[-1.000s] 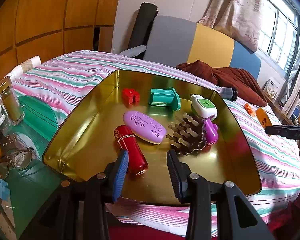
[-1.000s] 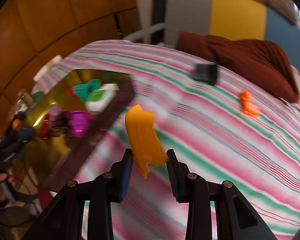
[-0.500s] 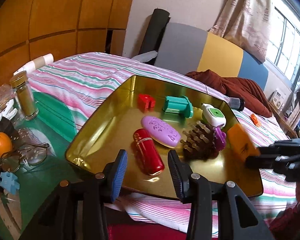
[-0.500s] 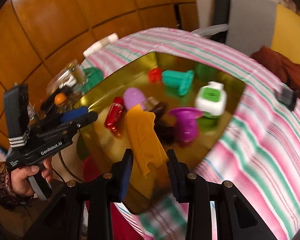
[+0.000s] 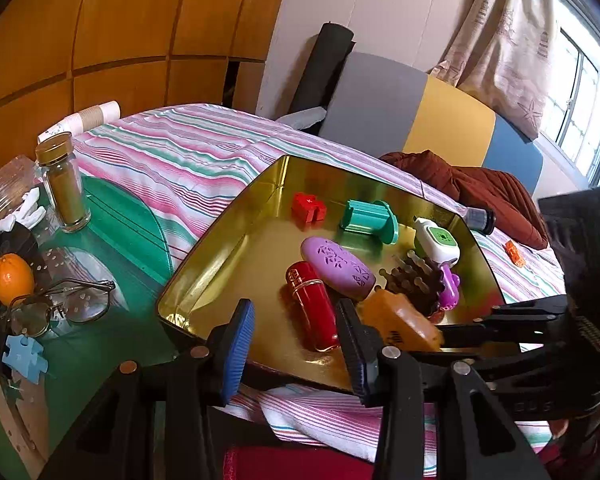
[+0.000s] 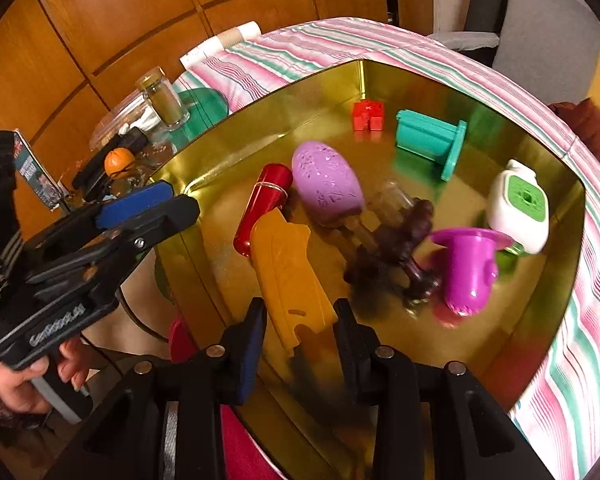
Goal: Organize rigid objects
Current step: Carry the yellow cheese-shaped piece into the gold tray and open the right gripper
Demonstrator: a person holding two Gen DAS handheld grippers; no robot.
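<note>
Orange plastic piece (image 6: 290, 276) hangs over the gold tray (image 6: 556, 280), clamped in my right gripper (image 6: 300, 328).
I carry it low above the near end, beside the red tube (image 6: 262, 208), where bare floor remains; my left gripper (image 5: 294, 344) waits with jaws apart, holding nothing.

A tray (image 5: 220, 248) sits on the bed (image 5: 180, 160). In it, a block (image 5: 308, 208) and a holder (image 5: 370, 220) lie at the back, a case (image 5: 336, 262) and a tube (image 5: 314, 312) in front, and a brush (image 5: 416, 284) to their right. A jar (image 5: 64, 188) stands left of the tray.
</note>
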